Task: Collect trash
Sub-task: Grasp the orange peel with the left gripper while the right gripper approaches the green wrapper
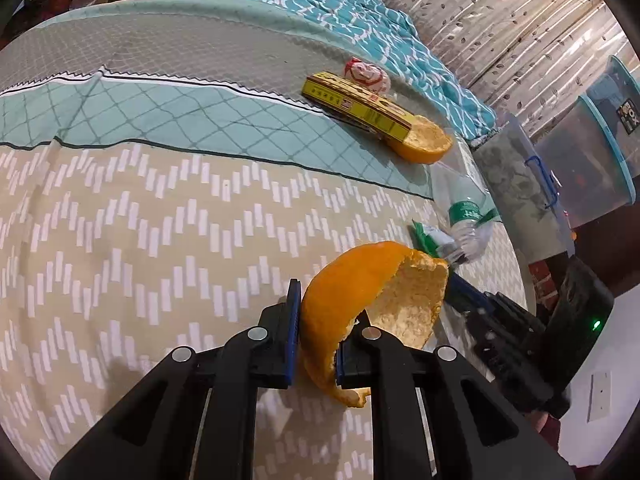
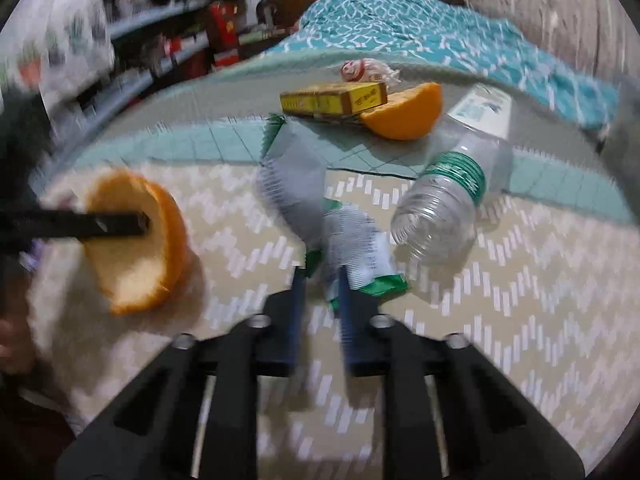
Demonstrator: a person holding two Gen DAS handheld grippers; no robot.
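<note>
Left wrist: jaws clamp orange peel (image 1: 352, 292) | right wrist: jaws pinch green wrapper (image 2: 360, 264) on bed (image 2: 520, 280)

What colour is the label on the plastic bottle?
Green, on the clear plastic bottle; the right wrist view shows it best.
</note>
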